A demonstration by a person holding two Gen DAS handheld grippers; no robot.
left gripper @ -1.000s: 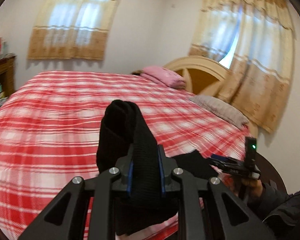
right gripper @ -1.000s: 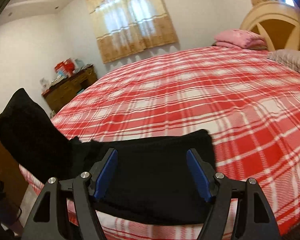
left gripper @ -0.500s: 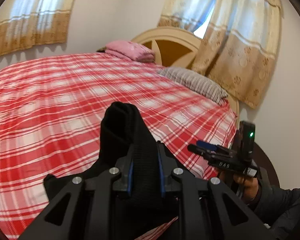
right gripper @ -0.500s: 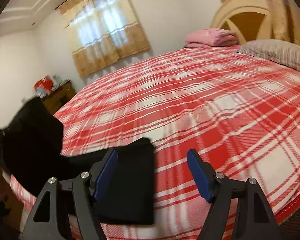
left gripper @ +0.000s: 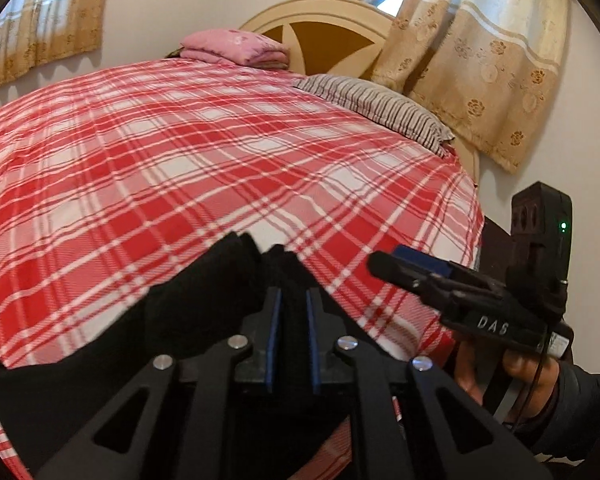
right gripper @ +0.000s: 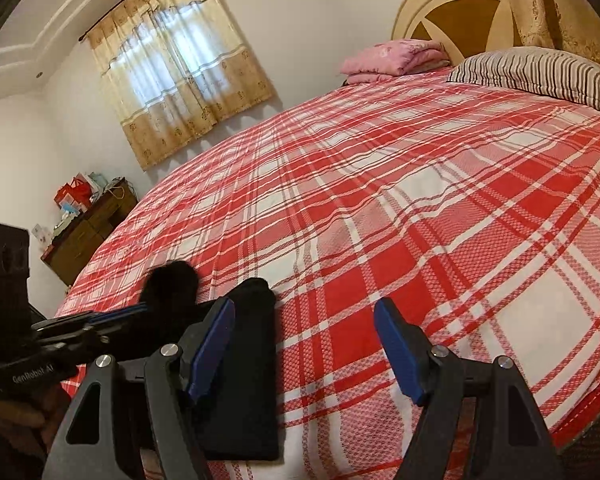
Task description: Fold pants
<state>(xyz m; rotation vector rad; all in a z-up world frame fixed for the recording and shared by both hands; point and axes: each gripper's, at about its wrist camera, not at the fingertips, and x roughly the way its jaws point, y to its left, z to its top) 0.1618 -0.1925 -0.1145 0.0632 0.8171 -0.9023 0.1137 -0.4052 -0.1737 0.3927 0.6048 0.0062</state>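
The black pants [left gripper: 140,340] lie bunched on the red plaid bed [left gripper: 180,160] near its front edge. My left gripper [left gripper: 292,296] pinches a fold of them, its jaws closing tight on the fabric. In the right wrist view the pants [right gripper: 252,360] form a narrow dark strip beside the left finger of my right gripper [right gripper: 304,308], which stands open over bare bedspread with nothing between its pads. The left gripper [right gripper: 100,316] shows at the left of that view with a hump of fabric ahead of it. The right gripper [left gripper: 396,260] hovers just right of the left one.
A striped pillow [right gripper: 540,72] and a folded pink blanket [right gripper: 392,60] lie at the headboard [left gripper: 328,28]. A wooden dresser [right gripper: 88,232] with clutter stands by the far wall. Curtains [left gripper: 480,60] hang on the right. A person's hand [left gripper: 520,368] holds the right gripper.
The left gripper swung right and down, bringing the raised fold of pants onto the bed. The pants no longer span the right gripper's jaws; they lie left of it.
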